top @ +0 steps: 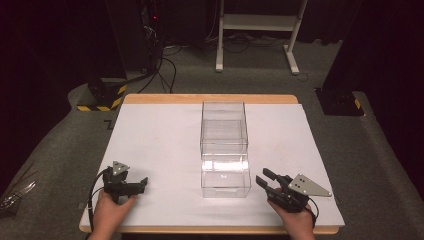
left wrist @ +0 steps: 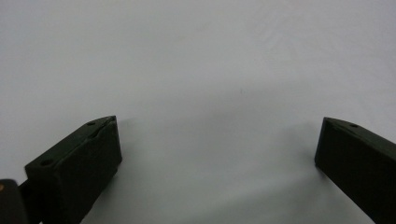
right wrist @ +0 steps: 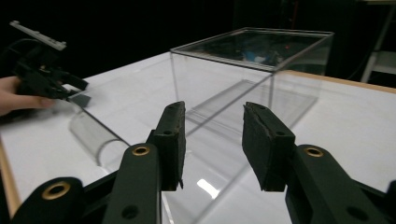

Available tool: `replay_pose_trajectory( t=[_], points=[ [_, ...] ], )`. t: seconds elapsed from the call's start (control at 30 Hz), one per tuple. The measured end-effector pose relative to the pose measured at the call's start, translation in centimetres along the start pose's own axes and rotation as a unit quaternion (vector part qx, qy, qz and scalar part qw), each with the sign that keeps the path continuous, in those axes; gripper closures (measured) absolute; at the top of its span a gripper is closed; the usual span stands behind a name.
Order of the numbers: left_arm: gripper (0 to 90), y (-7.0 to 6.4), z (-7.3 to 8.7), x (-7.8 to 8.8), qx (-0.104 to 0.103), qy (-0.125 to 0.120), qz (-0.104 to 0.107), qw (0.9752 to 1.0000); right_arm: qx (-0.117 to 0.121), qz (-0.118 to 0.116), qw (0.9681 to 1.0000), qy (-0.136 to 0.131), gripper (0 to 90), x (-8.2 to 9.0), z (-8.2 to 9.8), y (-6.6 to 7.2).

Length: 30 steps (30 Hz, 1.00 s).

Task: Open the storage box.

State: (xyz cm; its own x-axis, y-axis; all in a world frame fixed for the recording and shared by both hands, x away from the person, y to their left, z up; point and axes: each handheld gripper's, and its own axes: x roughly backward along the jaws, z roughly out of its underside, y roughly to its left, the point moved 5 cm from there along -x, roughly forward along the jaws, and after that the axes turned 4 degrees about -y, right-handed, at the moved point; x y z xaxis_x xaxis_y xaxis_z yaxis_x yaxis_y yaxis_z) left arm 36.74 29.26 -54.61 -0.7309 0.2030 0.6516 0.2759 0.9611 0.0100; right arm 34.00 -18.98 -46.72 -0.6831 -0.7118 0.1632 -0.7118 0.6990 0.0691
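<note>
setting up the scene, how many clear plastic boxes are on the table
2: the taller clear box at the table's middle, and a lower clear box touching its near side, between the grippers.

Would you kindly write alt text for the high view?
A clear plastic box stands mid-table on a white mat. The person's left gripper and right gripper rest either side of it, both open and empty.

Box: the clear box [top: 223,127] stands on the table [top: 150,135], in the middle, toward the far side.
Drawer: the clear drawer [top: 225,175] sticks out of the box's near end.
Left gripper [top: 142,184]: near-left of the drawer, well apart.
Right gripper [top: 264,179]: just right of the drawer's near corner.
</note>
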Motion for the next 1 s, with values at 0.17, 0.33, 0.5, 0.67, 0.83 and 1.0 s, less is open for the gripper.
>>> replay_pose_trajectory(
  t=[0.17,0.33,0.5,0.67,0.83,1.0],
  points=[
    [0.5,0.0,0.0,0.0,0.0,0.001,0.001,1.0,0.001,0.039,0.9991,0.013,57.2,0.5,0.6,-1.8],
    [0.5,0.0,0.0,0.0,0.0,0.001,0.001,1.0,0.0,0.086,0.996,0.024,55.6,1.2,1.2,-3.5],
    [0.5,0.0,0.0,0.0,0.0,0.001,0.001,1.0,-0.016,0.121,0.992,0.031,53.8,1.8,1.6,-4.8],
    [0.6,0.0,0.0,0.0,0.001,0.0,0.001,1.0,-0.009,0.167,0.9824,0.084,45.3,1.9,3.3,-6.3],
    [0.6,0.0,0.0,0.0,0.001,0.0,0.001,1.0,-0.004,0.184,0.9717,0.148,39.8,1.3,5.4,-6.9],
    [0.6,0.0,0.0,0.0,0.001,0.0,0.001,1.0,-0.001,0.182,0.964,0.194,35.7,0.5,5.9,-6.9]
  ],
)
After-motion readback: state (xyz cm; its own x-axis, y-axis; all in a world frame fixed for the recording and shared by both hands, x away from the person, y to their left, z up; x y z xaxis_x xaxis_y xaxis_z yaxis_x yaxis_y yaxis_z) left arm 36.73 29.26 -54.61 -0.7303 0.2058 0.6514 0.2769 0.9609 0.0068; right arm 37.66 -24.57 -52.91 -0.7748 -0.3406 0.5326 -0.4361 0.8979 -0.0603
